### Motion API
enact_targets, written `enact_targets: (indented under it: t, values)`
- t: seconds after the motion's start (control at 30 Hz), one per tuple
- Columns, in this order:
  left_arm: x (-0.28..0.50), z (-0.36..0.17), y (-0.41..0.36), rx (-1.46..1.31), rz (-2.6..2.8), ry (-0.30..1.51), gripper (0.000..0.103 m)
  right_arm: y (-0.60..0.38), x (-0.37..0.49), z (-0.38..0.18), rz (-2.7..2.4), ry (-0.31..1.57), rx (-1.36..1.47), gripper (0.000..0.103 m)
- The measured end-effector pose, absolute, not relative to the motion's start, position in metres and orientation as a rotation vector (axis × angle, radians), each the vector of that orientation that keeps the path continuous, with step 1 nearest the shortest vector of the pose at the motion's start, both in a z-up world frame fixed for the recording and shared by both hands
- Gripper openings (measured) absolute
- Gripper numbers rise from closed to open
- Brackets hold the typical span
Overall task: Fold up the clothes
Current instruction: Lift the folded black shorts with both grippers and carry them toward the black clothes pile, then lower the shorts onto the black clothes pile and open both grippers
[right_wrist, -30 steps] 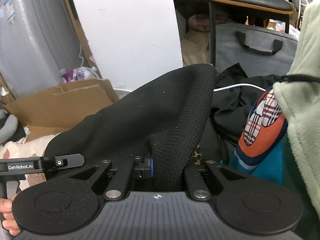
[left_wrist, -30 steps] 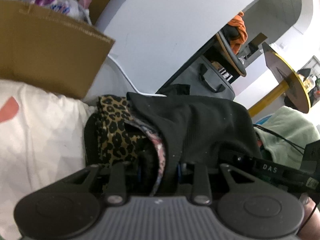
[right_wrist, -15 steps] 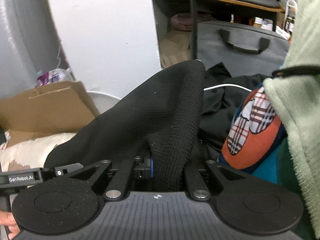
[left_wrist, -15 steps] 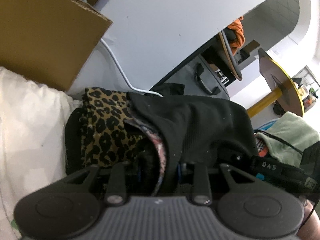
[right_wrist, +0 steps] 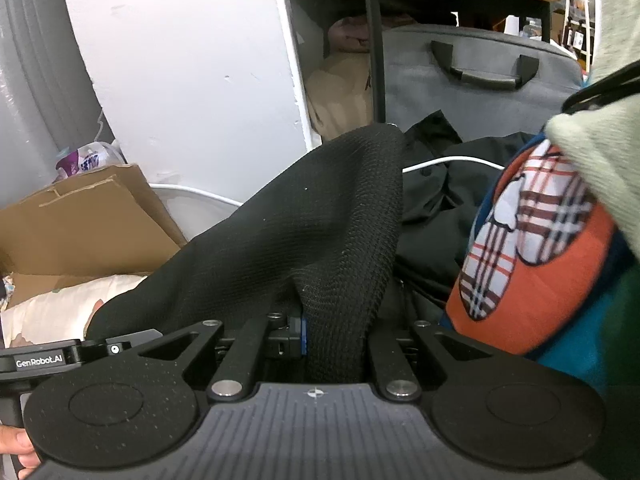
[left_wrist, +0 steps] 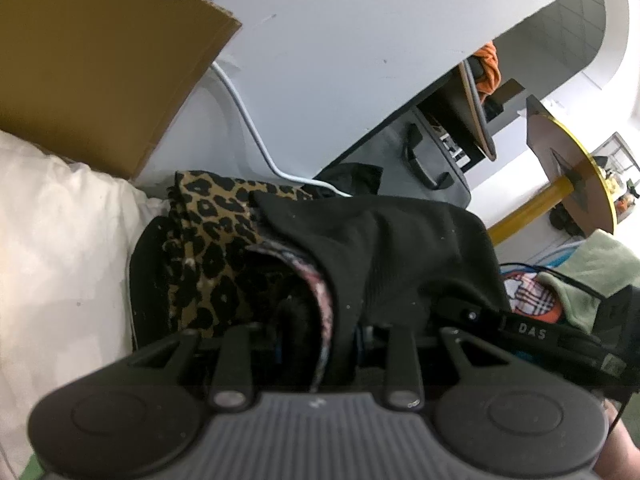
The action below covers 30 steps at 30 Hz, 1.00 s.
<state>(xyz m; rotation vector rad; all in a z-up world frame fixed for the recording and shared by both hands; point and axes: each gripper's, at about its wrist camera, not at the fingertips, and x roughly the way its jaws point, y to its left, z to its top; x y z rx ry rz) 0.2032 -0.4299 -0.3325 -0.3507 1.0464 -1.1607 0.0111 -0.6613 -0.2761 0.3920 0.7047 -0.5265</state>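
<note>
Left gripper (left_wrist: 320, 352) clamped on a bunched edge of the black garment (left_wrist: 392, 248), pink-patterned lining showing between the jaws. Right gripper (right_wrist: 332, 344) pinched nearly closed on another fold of it. Leopard-print cloth (left_wrist: 208, 236) just ahead-left of the left gripper — orange plaid-patch garment (right_wrist: 532, 252) right of the right one.

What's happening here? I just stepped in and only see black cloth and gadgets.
A person is folding clothes with a hand-held gripper in each hand. The left hand-held gripper and the right hand-held gripper are each clamped on the same black knit garment, which spans between them. It hangs over a leopard-print garment, beside a white pillow and a cardboard box.
</note>
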Motion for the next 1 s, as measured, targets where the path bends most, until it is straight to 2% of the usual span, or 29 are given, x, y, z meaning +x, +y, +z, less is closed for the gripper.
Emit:
enact_targets:
  t: [0.37, 0.77, 1.0]
  values:
    - [0.218, -0.354, -0.442, -0.341, -1.152, 1.063, 0.032, -0.688, 0.031, -0.304, -0.506, 0.735, 0.429, 0.008]
    - [0.222, -0.334, -0.440, -0.287, -1.161, 1.017, 0.032, -0.699, 0.040, -0.312, -0.491, 0.670, 0.490, 0.008]
    - [0.230, -0.340, -0.433, -0.301, -1.129, 1.027, 0.032, -0.702, 0.051, -0.313, -0.442, 0.658, 0.508, 0.008]
